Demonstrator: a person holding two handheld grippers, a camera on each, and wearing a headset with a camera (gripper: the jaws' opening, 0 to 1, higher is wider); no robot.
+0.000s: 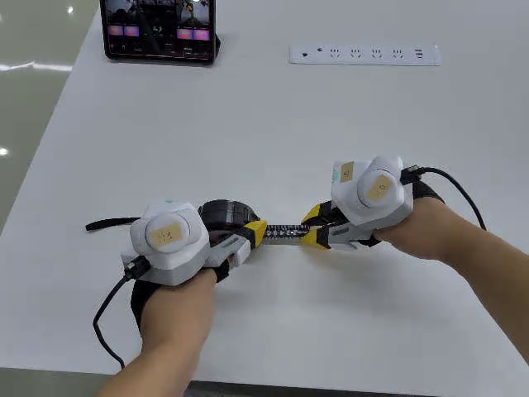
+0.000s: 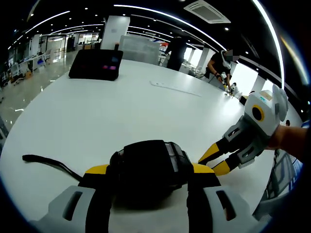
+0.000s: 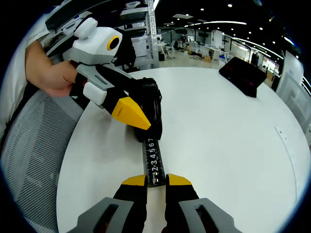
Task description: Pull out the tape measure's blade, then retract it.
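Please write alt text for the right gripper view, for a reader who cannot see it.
The right hand-held gripper pinches the end of the numbered blade, drawn a short way out over the white table. From the left, the left hand-held gripper clamps the black tape measure.

Black tape measure [image 1: 225, 213] has its blade [image 3: 152, 160] partly out.

The tape measure [image 1: 225, 213] is looked down on from above in the head view, fairly near. It is faced low and very close from its back in the left gripper view, and from its blade [image 3: 153, 158] end, near, in the right gripper view. It and the table [image 1: 273, 124] around it are shared by all three.
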